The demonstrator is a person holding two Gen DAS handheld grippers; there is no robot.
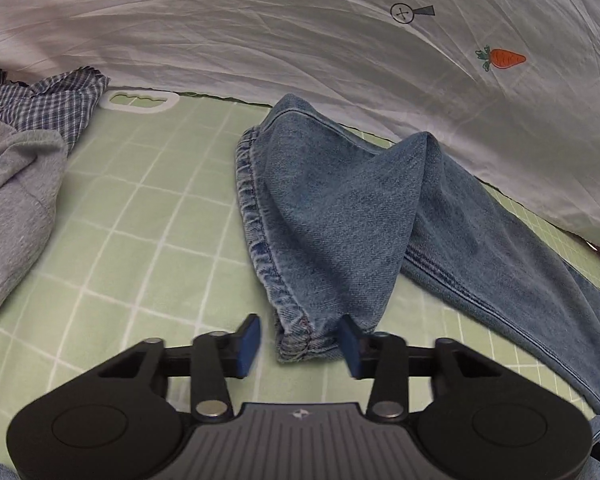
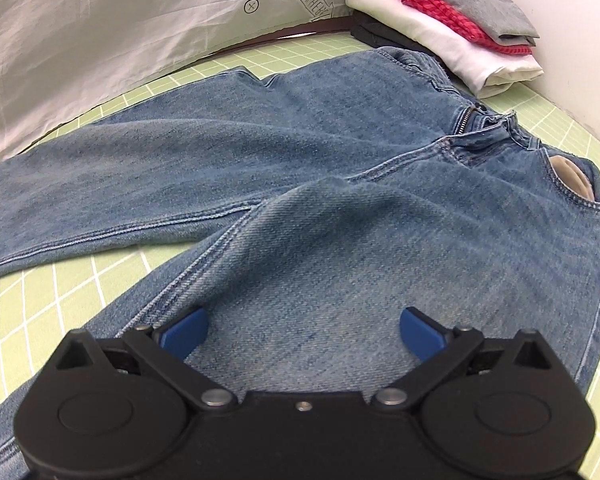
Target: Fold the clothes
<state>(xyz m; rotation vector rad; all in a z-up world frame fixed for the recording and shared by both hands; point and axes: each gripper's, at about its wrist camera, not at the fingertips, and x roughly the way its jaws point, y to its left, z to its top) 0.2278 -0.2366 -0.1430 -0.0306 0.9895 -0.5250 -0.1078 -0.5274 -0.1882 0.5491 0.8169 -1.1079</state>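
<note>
jeans hem (image 1: 300, 344) dead ahead between left gripper's (image 1: 300, 346) parted jaws | leg runs away — right gripper (image 2: 302, 336) agape over thigh

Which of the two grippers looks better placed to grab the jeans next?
Probably the left gripper. Its open fingers sit on either side of the hem of one leg of the jeans, an edge ready to pinch. The right gripper is open over flat denim, with no edge between its fingers.
</note>
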